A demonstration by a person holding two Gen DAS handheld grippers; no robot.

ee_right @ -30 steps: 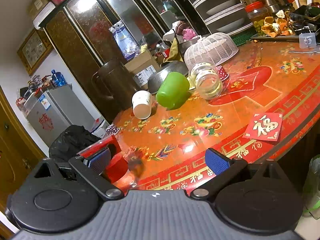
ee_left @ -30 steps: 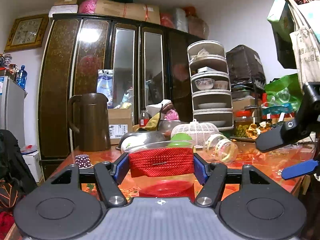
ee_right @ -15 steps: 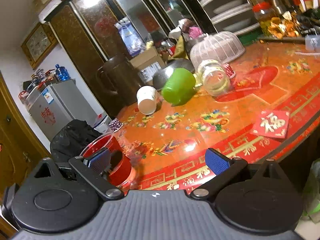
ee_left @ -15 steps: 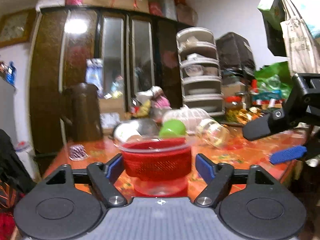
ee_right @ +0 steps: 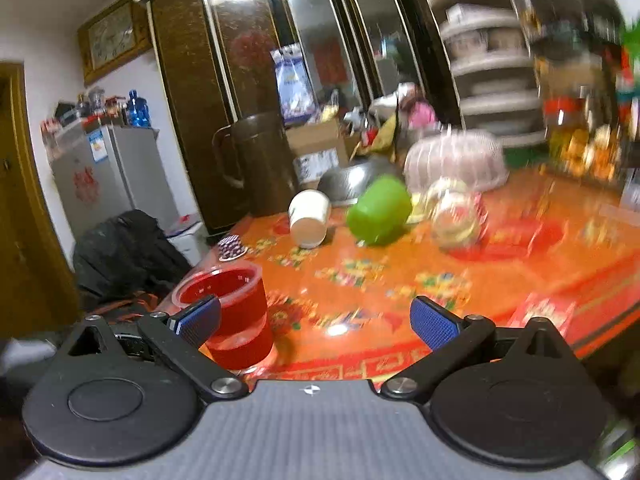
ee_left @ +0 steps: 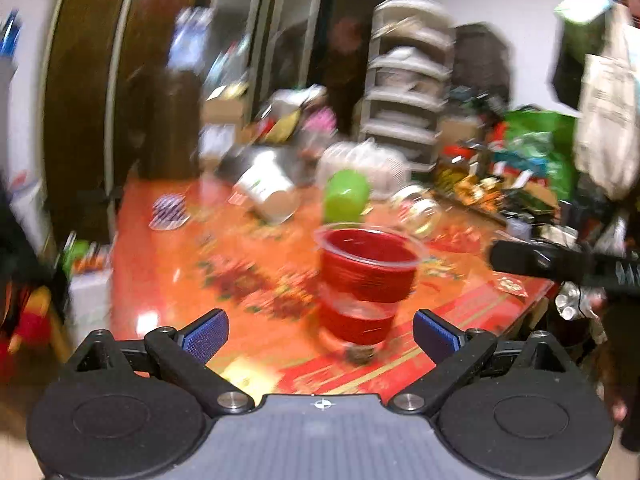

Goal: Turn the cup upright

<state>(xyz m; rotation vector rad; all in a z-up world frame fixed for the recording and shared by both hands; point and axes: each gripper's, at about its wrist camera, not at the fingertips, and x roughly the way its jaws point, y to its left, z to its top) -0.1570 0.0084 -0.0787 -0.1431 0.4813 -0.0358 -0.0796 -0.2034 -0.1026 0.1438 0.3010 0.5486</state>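
A clear plastic cup with a red mesh sleeve (ee_left: 366, 280) stands upright, mouth up, on the orange patterned table near its front edge. It also shows in the right wrist view (ee_right: 232, 312). My left gripper (ee_left: 320, 334) is open and empty, drawn back from the cup, which stands ahead and slightly right of its centre. My right gripper (ee_right: 314, 320) is open and empty, with its left fingertip (ee_right: 198, 318) in front of the cup in view. Both views are blurred.
On the table (ee_right: 400, 280) lie a white paper cup on its side (ee_right: 308, 220), a green cup on its side (ee_right: 378, 210), a glass jar (ee_right: 456, 216) and a small patterned cupcake liner (ee_right: 231, 247). A brown jug (ee_right: 256, 164), a metal bowl and a mesh cover stand behind.
My left gripper opened, let go of the red cup and pulled back and up. The cup now stands upright on the table. My right gripper swung to the left.
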